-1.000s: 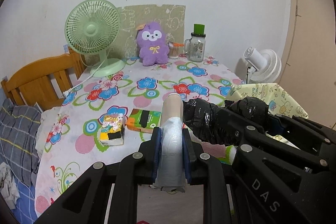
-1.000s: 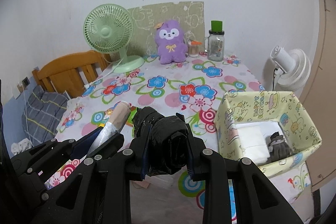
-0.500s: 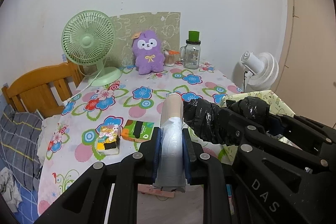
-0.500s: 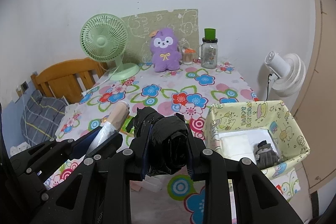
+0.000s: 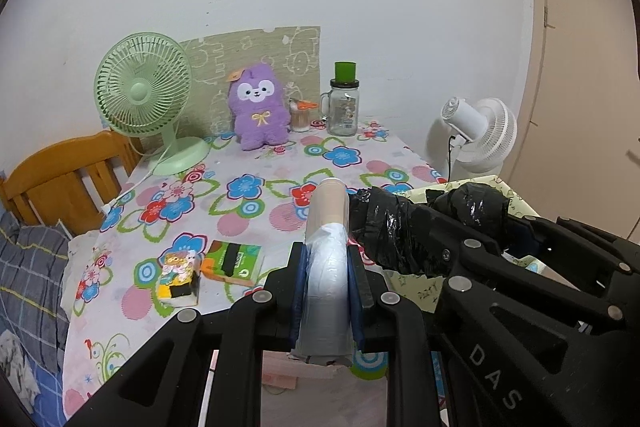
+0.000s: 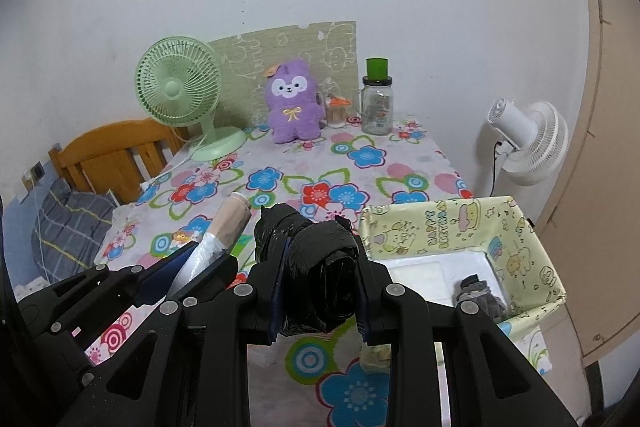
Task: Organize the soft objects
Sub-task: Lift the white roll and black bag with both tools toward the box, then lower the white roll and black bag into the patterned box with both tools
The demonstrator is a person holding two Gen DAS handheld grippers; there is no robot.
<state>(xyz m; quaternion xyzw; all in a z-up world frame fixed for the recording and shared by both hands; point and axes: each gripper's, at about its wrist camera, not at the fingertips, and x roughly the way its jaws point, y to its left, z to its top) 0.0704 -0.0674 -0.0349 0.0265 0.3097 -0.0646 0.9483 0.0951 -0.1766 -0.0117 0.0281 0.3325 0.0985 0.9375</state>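
My left gripper (image 5: 326,259) is shut on a roll of clear plastic bags (image 5: 326,227) with a beige core, held above the table's near edge; the roll also shows in the right wrist view (image 6: 224,231). My right gripper (image 6: 318,259) is shut on a roll of black plastic bags (image 6: 316,263), which also shows at the right of the left wrist view (image 5: 392,227). A yellow patterned box (image 6: 448,223) stands at the right of the table and holds white folded cloth (image 6: 420,271) and a dark grey glove (image 6: 478,293). A purple plush toy (image 5: 258,111) sits at the back.
On the flowered tablecloth (image 5: 248,195) lie a tissue pack (image 5: 178,279) and a green-orange tissue pack (image 5: 234,261). A green fan (image 5: 146,95), a glass jar (image 5: 343,105) and a small cup (image 5: 300,115) stand at the back. A white fan (image 5: 480,131) stands right, a wooden chair (image 5: 68,175) left.
Both grippers have pulled back and risen with their rolls still held. The table and box look farther away and lower in both views.
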